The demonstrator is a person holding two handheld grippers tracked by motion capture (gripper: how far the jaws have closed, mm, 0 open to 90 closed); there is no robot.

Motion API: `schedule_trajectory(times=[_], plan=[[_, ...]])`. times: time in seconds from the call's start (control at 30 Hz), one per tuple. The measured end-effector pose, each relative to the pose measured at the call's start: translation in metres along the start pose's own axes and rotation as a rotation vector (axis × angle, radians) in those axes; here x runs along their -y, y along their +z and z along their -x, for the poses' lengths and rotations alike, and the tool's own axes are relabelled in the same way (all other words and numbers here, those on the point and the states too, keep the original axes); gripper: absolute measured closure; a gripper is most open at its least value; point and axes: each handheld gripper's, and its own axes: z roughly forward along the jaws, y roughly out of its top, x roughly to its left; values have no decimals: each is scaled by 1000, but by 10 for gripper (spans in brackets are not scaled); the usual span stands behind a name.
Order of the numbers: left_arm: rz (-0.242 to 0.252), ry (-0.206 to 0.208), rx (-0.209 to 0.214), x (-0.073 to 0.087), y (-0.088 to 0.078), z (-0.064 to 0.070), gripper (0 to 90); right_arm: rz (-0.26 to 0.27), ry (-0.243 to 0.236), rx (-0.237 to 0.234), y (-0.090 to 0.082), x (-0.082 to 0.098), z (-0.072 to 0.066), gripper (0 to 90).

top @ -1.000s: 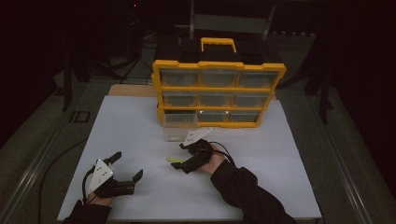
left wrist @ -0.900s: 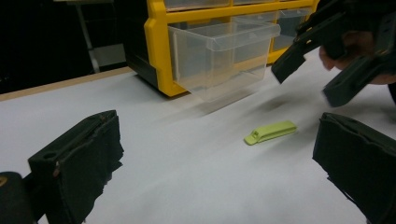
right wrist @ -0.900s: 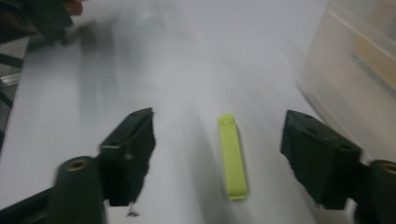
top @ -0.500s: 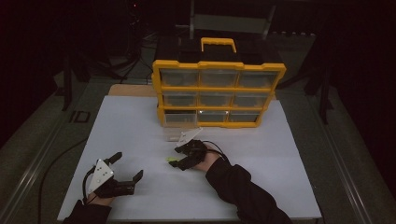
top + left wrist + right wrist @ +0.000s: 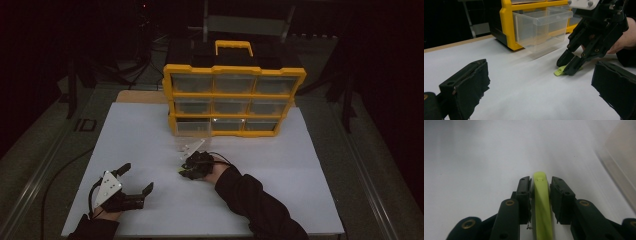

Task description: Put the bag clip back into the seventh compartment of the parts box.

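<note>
A slim lime-green plastic piece (image 5: pixel 541 205) lies flat on the white table (image 5: pixel 150 135). My right gripper (image 5: pixel 541 182) points down at it with a jaw on each side. Those jaws have just been closing: the left pad is against the piece and a thin gap remains at the right pad. In the left gripper view, the right gripper (image 5: pixel 567 66) has its tips on the table at the green piece (image 5: pixel 559 72). From above, the right gripper (image 5: pixel 187 169) sits mid-table. My left gripper (image 5: pixel 136 177) rests near the front left, open with nothing between its jaws.
A yellow drawer organiser (image 5: pixel 232 95) with clear drawers stands at the back of the table. One bottom clear drawer (image 5: pixel 541 27) is pulled out toward me, just beyond the right gripper. The table's wooden edge shows at the back left.
The right hand has come down and slightly left onto the green piece, and its jaws have narrowed around it. The left hand has stayed put.
</note>
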Motion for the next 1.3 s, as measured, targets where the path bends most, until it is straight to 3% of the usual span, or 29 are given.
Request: schedule_trajectory(times=[0.17,0.3,0.5,0.6,0.83,1.0,1.3], plan=[[-3,3,1,0,0,0,11,-21,-29,13,1,-2,-2,723],[-3,4,2,0,0,0,11,-44,-24,14,1,-5,-3,779],[-5,4,4,1,1,1,11,-66,-44,31,2,-8,-6,788],[-4,5,4,1,1,1,11,-71,-48,22,2,-9,-5,789],[-1,-1,2,0,0,0,11,-117,-121,-33,-8,-12,-6,789],[0,1,1,0,0,0,11,-131,-125,-74,-19,-13,-3,788],[0,2,2,0,1,0,11,-138,-183,-82,-44,-20,0,788]])
